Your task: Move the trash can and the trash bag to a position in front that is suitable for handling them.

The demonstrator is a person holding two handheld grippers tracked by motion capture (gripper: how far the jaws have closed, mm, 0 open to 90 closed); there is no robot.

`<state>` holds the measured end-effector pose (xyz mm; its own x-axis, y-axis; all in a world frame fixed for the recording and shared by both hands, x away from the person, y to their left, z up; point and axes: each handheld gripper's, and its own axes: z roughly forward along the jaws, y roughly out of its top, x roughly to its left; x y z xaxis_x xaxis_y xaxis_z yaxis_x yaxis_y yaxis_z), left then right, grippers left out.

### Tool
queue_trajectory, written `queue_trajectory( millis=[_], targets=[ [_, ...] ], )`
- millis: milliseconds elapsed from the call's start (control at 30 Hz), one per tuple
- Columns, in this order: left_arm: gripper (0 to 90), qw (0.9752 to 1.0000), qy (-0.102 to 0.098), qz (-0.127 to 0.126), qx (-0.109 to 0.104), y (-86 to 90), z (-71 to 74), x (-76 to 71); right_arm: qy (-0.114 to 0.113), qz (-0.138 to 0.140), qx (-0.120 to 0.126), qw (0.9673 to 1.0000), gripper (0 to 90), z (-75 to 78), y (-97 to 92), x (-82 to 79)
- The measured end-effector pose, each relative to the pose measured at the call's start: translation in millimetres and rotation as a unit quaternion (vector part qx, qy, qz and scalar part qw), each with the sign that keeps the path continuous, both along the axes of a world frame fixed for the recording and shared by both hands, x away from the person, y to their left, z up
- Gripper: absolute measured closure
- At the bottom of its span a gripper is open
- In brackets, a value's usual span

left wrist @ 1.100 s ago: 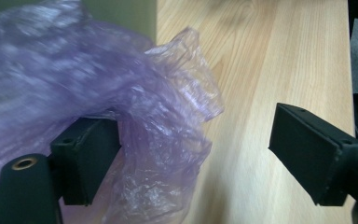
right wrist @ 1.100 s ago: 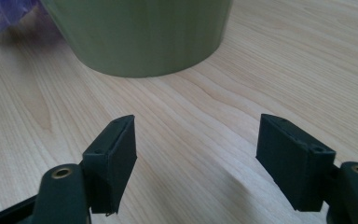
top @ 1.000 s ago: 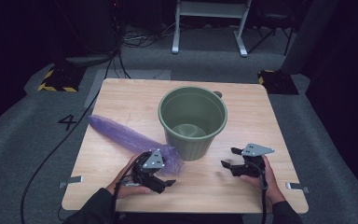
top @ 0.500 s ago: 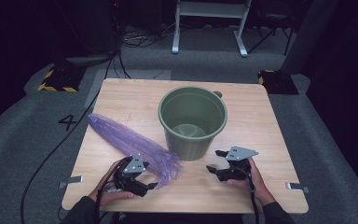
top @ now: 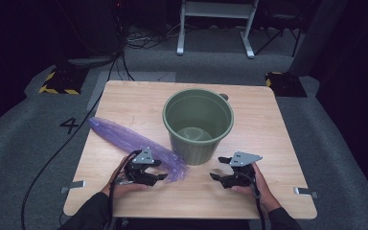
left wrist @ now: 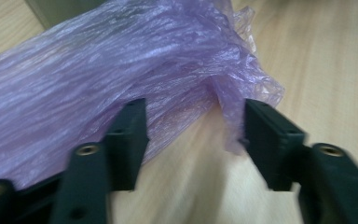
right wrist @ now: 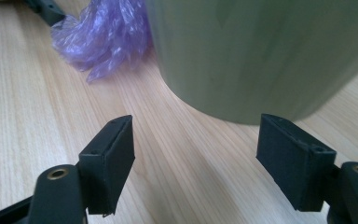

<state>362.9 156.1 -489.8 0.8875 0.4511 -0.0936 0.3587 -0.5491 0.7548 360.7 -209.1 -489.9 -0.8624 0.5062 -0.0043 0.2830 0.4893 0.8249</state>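
A long crumpled purple plastic bag [top: 124,139] lies on the wooden table [top: 278,143], left of an empty green bin [top: 199,143]. My left gripper [top: 163,176] is low at the bag's near end. In the left gripper view its jaws have just been closing around the bag's [left wrist: 121,60] thin edge, and my left gripper [left wrist: 196,135] still has bare wood showing in the gap, so the film is not pinched. My right gripper [top: 216,176] hovers open just right of the bin's base. In the right gripper view the right gripper [right wrist: 196,154] holds nothing, with the bin's wall [right wrist: 261,51] just ahead.
Metal clips [top: 72,185] stick out from the table's left and right front edges. Around the table is grey floor with cables, a white stand [top: 215,28] and a yellow-black striped block [top: 57,81] at the back.
My left gripper drew back to the left and sank, then came to the bag's near end with narrower jaws. The right gripper slid a little left toward the bin, then stayed.
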Motion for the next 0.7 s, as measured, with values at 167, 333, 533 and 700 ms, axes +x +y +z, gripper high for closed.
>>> queue_trajectory(
  millis=[167, 333, 533, 700],
  targets=[
    [71.4, 0.9997, 0.002, 0.005, -0.023, -12.2, -1.9, 7.8, -0.001, -0.008, 0.005, 1.0, 28.7, 0.0, -4.9, 1.3],
    [84.2, 0.9999, 0.005, -0.008, -0.013, -26.2, -5.8, 10.1, -0.003, -0.005, 0.0, 1.0, 28.8, -0.2, -1.9, 0.3],
    [89.8, 0.9996, 0.0, -0.029, -0.001, -42.6, -6.0, 11.6, -0.001, -0.008, -0.007, 0.9999, 30.4, -1.5, -2.3, 1.5],
    [90.0, 0.9993, 0.001, -0.037, 0.003, -58.0, -7.1, 15.0, 0.004, -0.016, -0.004, 0.9999, 30.6, -3.0, -6.1, 3.7]
  ],
)
